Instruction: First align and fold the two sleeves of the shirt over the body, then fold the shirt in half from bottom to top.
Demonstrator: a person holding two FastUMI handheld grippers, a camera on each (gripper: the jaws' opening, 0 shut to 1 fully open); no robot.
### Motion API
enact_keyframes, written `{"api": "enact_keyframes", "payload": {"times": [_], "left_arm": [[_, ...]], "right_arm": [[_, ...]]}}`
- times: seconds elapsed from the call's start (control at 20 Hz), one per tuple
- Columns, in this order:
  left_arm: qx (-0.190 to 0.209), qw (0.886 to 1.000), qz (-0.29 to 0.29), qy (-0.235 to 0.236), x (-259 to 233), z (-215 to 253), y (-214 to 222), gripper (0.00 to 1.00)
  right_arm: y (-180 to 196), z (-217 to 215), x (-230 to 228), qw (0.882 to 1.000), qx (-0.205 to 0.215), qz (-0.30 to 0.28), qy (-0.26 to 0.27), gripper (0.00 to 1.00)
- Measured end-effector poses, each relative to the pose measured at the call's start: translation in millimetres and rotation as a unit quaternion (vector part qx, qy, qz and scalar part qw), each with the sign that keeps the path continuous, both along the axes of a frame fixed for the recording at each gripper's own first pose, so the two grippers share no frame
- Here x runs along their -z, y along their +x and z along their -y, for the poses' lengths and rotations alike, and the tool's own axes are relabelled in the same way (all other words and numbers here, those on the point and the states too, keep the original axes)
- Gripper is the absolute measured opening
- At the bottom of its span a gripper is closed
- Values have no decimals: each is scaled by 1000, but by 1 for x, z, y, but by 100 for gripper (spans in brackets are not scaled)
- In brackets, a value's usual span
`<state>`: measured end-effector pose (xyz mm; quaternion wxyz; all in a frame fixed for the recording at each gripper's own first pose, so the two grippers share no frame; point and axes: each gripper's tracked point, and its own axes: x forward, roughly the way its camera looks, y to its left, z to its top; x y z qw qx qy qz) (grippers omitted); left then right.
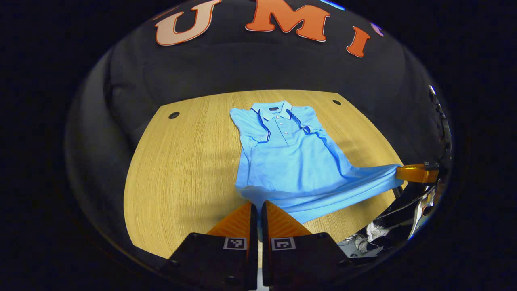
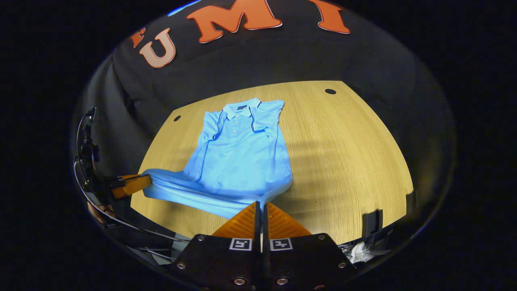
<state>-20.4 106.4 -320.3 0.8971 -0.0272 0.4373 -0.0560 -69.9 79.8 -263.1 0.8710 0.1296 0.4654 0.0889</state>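
Both bottom corners of the light-blue short-sleeved polo shirt (image 1: 291, 161), lying sleeves-folded on the pale wooden table (image 1: 181, 169), are pinched: left gripper (image 1: 257, 206) and right gripper (image 2: 260, 206) clamped on the hem; uneven lifting could skew the fold or drag the sleeves open

Both views are dim at the rim and bright in the middle, where overhead light falls evenly on the wooden table (image 1: 181, 169). The blue polo shirt (image 1: 291, 161) is sharp and free of glare. Soft banded shadows cross the table beside the shirt. Fisheye distortion bows the table's edges strongly.
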Motion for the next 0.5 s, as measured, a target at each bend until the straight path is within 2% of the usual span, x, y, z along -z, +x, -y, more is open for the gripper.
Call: {"api": "enact_keyframes", "payload": {"times": [0.5], "left_arm": [[18,999,29,-2,-16,-23,118,8]], "right_arm": [[111,-5,-20,1000,2,15,-15,2]]}}
